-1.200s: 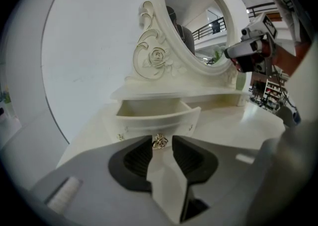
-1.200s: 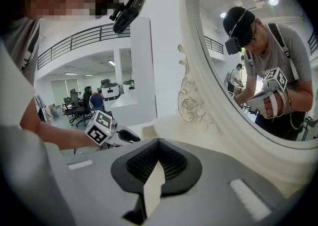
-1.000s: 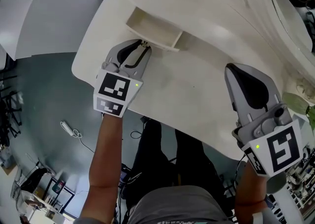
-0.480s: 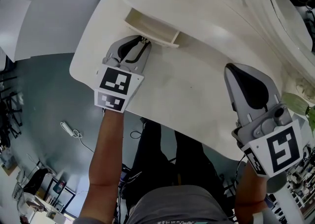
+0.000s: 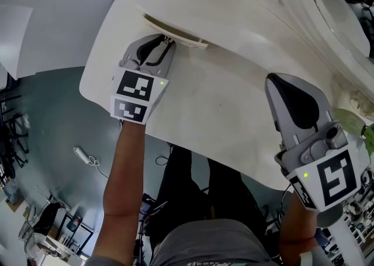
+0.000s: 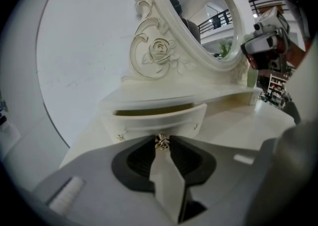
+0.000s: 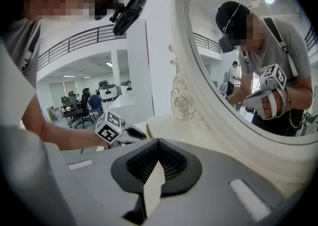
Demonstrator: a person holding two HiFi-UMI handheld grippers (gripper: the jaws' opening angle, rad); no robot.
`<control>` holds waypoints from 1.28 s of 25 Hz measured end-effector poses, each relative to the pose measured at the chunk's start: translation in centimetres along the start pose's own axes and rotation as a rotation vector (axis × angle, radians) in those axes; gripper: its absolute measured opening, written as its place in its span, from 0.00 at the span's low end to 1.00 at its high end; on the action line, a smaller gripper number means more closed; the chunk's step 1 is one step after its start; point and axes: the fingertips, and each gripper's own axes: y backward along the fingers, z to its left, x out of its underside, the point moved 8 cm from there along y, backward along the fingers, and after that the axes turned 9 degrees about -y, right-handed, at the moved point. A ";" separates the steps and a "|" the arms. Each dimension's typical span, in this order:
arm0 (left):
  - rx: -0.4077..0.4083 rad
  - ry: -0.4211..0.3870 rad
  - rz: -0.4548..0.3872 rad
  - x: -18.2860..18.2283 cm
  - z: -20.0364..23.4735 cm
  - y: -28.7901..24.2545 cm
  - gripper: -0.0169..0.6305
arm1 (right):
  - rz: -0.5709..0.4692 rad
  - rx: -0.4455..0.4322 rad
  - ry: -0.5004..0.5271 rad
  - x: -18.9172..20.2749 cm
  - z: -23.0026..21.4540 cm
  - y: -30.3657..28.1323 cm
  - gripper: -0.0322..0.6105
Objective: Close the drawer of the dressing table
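Note:
The cream drawer (image 5: 174, 30) sticks only a little way out of the dressing table's (image 5: 234, 104) raised back part, with a narrow dark gap along its top. In the left gripper view the drawer front (image 6: 159, 119) fills the middle, and its small metal knob (image 6: 162, 142) sits between the jaw tips. My left gripper (image 5: 169, 41) is shut on that knob. My right gripper (image 5: 277, 82) hovers over the tabletop's right side, jaws together and holding nothing; in its own view the right gripper (image 7: 158, 144) faces the mirror frame.
A large oval mirror (image 6: 203, 16) in a carved cream frame (image 7: 186, 101) stands at the back of the table. The table's rounded front edge (image 5: 93, 92) drops to a grey floor with a cable (image 5: 85, 155). The person's legs (image 5: 204, 200) are under the table.
The drawer has slid most of the way into the table. My left gripper moved with it, up and away toward the table's back. The right gripper has stayed put.

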 end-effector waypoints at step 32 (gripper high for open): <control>0.080 -0.058 -0.007 -7.1 0.3 7.2 0.23 | -0.096 0.034 0.064 -6.2 4.3 8.2 0.05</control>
